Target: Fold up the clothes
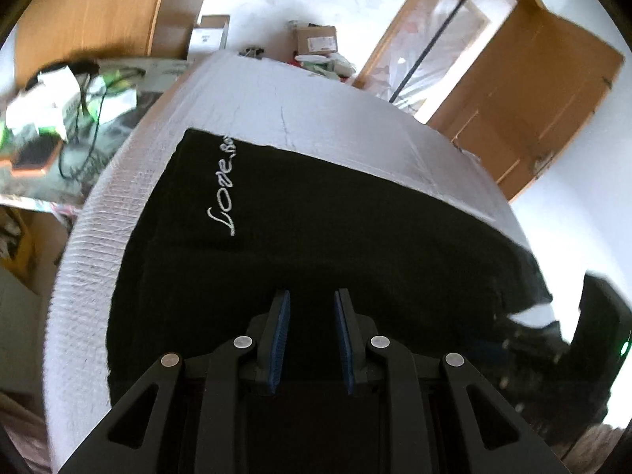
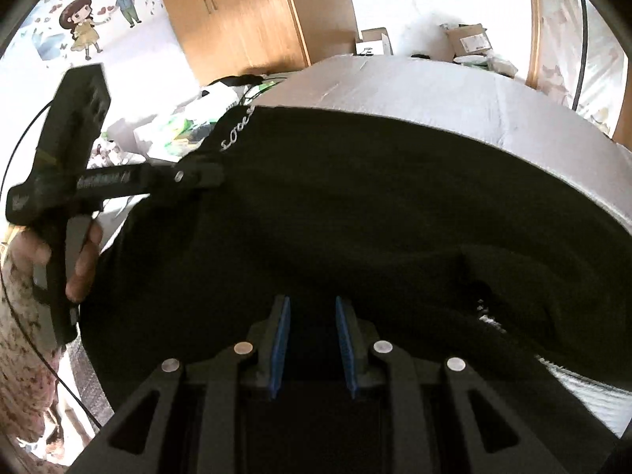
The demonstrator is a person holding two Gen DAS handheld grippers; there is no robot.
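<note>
The black cotton garment with white script lettering [image 1: 316, 229] lay spread flat on the white quilted tabletop [image 1: 276, 94], apparently laid out so its edges could be reached for folding. Its long axis ran across both views, the lettered end pointing left. The left tongs [image 1: 312, 304] and right tongs [image 2: 312, 308] hovered above it, both parted a moderate gap and holding nothing.

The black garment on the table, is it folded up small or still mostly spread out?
Mostly spread out. The black garment covers much of the white padded table, its white script lettering facing up; the right end looks bunched.
</note>
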